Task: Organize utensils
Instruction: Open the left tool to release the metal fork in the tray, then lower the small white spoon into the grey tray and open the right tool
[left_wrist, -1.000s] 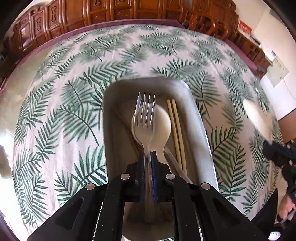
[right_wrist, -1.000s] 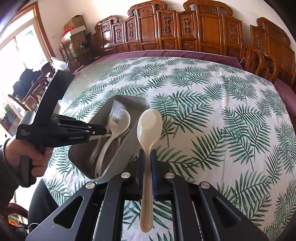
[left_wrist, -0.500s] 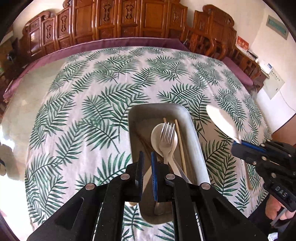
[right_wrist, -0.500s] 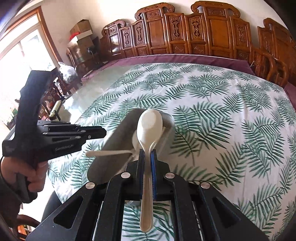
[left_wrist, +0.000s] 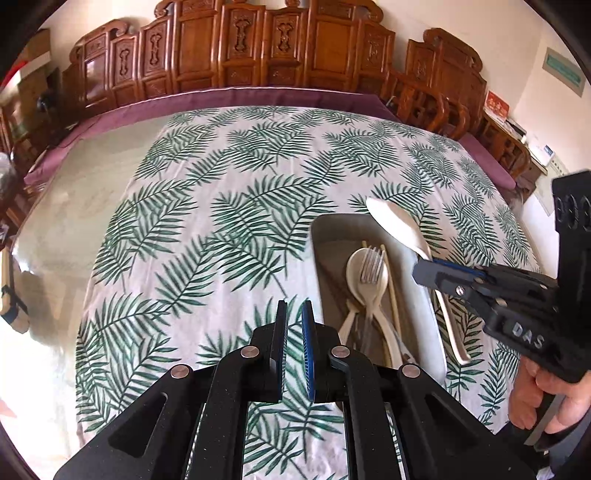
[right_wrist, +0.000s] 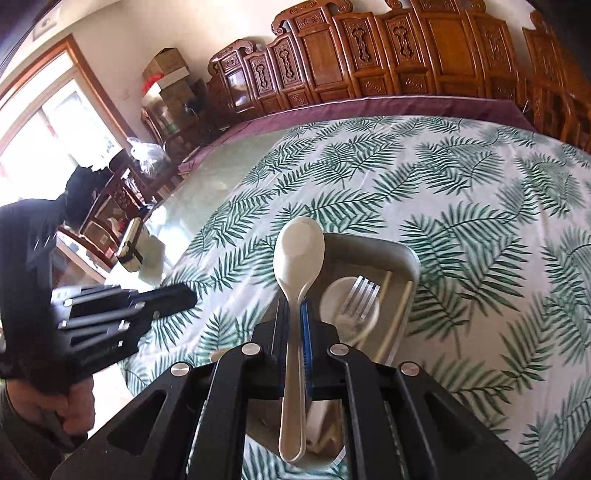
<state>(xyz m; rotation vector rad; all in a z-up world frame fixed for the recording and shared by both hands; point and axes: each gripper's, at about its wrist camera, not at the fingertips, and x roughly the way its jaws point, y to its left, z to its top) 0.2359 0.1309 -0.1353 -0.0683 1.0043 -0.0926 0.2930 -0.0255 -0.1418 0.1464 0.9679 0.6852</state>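
A grey tray lies on the palm-leaf tablecloth and holds a cream spoon, a clear fork on top of it, and chopsticks. My left gripper is shut and empty, above the cloth just left of the tray. My right gripper is shut on the handle of a second cream spoon, whose bowl hangs over the tray's near-left edge. In the left wrist view that held spoon pokes out of the right gripper over the tray's right wall.
Carved wooden chairs line the far side behind a purple cloth edge. Bare glass tabletop lies left of the patterned cloth. A small boxy object sits on the glass. A hand grips the right tool's handle.
The left gripper let go of the fork, which now lies in the tray, and it drew back up and to the left. The right gripper carried its spoon leftward over the tray.
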